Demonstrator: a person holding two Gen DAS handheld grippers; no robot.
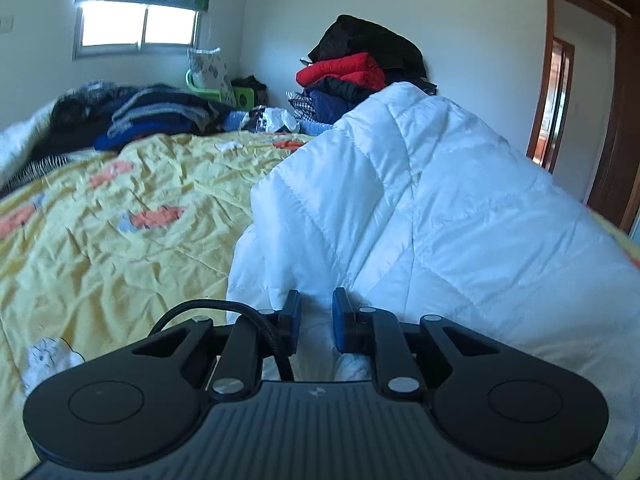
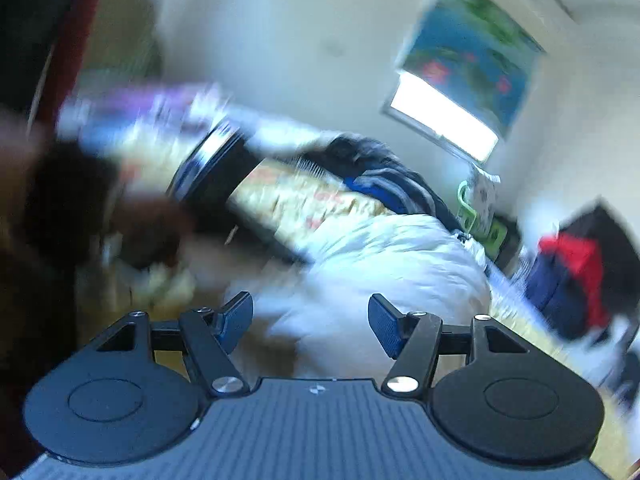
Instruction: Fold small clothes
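Left wrist: left claw (image 1: 316,320) pinching white quilted jacket (image 1: 420,200); right claw (image 2: 311,325) spread, w/ nothing.

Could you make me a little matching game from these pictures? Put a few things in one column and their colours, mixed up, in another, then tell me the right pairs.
Things:
1. puffy jacket
2. bedspread
3. garment near the top of the far pile
4. pads on the gripper fingers

Colours:
A. red
B. blue
C. white
D. yellow with orange patches

Pairs: 1-C, 2-D, 3-A, 4-B
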